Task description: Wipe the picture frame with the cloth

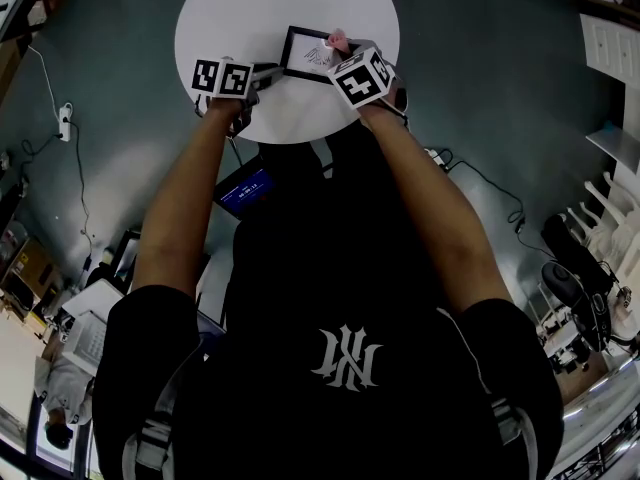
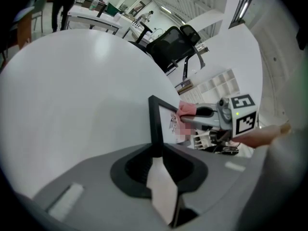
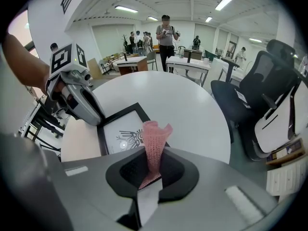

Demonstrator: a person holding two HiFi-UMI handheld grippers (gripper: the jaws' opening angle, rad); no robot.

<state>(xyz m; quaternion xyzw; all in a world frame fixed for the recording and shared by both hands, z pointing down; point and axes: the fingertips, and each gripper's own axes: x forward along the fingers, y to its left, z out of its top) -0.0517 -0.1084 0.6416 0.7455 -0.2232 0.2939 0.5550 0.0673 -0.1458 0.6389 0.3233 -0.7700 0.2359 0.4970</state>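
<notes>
A black picture frame (image 1: 308,54) with a line drawing lies on the round white table (image 1: 230,8). My left gripper (image 1: 270,73) is shut on the frame's left edge; in the left gripper view that black edge (image 2: 155,124) runs into the jaws. My right gripper (image 1: 340,50) is shut on a pink cloth (image 1: 338,39) over the frame's right part. In the right gripper view the cloth (image 3: 155,141) stands up from the jaws, just above the picture frame (image 3: 120,131), with the left gripper (image 3: 77,97) at the frame's far corner. From the left gripper view, the cloth (image 2: 186,109) touches the glass.
A black office chair (image 3: 262,88) stands beside the table, also visible as the chair (image 2: 175,42) beyond the far rim. Desks and a standing person (image 3: 166,30) fill the room behind. Cables and a lit screen (image 1: 246,190) lie on the floor below.
</notes>
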